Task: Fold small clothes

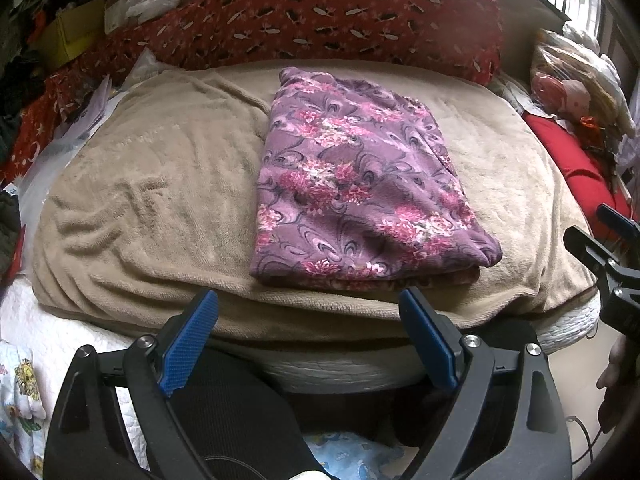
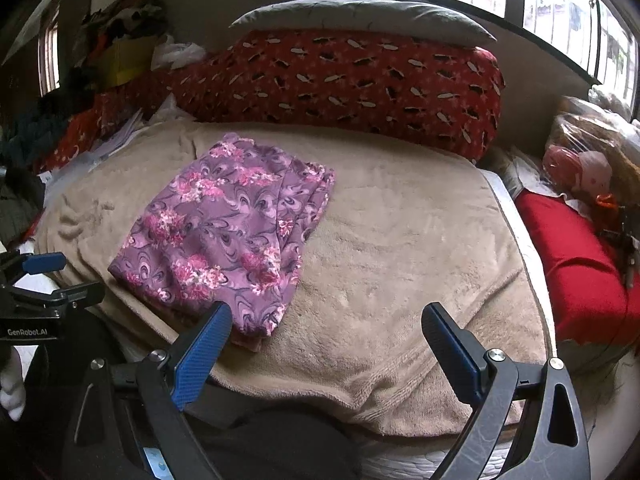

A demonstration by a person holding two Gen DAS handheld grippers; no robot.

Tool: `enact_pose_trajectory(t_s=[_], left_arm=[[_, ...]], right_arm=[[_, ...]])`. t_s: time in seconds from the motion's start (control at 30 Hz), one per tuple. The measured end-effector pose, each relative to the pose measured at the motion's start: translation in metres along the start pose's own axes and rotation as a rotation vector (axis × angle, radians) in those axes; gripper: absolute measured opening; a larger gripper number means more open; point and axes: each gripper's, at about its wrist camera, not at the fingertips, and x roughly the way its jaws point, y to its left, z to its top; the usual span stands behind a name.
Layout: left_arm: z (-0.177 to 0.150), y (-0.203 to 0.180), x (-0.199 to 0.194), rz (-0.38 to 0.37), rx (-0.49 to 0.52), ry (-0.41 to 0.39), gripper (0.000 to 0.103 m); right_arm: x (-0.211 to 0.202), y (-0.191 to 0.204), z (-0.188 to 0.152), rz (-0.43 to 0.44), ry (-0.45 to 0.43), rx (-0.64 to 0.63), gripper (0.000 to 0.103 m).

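Purple fleece with pink flowers, the small garment (image 1: 360, 184) lies already folded into a thick oblong on the beige blanket (image 1: 152, 184) that covers the bed. Going left to right in the left wrist view, we see bare, wrinkled blanket from 9 o'clock toward the centre, then the garment just right of centre, then the right gripper (image 1: 600, 232) coming in at 3 o'clock. Behind it all, at 12 o'clock, the red patterned bolster (image 1: 320, 16) runs across the bed.

Our left gripper (image 1: 308, 340) hangs short of the near edge of the garment with its blue fingers spread wide and nothing between them. In the right wrist view the right gripper (image 2: 328, 344) is equally wide and empty, with the garment up at 10 o'clock from it and its left finger just overlapping the garment's near corner in the picture; whether they touch we cannot tell.

The garment's long axis runs from the near edge of the bed toward the bolster, tilted a little so the far end leans toward 11 o'clock. The near end looks like the thick stacked side, with layers showing at its lower edge; the far end is narrower and rounded.

We judge this fold nearly done. If one more fold is wanted, we should take the two near corners together, pinching all layers, and carry them evenly toward the far end so nothing slides apart. Otherwise, we press it flat and leave it.
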Motion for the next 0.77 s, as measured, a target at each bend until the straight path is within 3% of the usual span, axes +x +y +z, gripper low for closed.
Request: enact_pose_trajectory(t_s=[0.47,0.77], left_arm=[[-0.007,-0.022,-0.01,0.026,0.046,0.011,0.093],[-0.005,-0.029,-0.025,-0.034,0.058,-0.022,0.093]], right_arm=[[-0.003,-0.006,-0.008,0.028,0.005,0.041,0.101],[-0.004,-0.008,-0.011,0.035,0.012,0.06,0.101]])
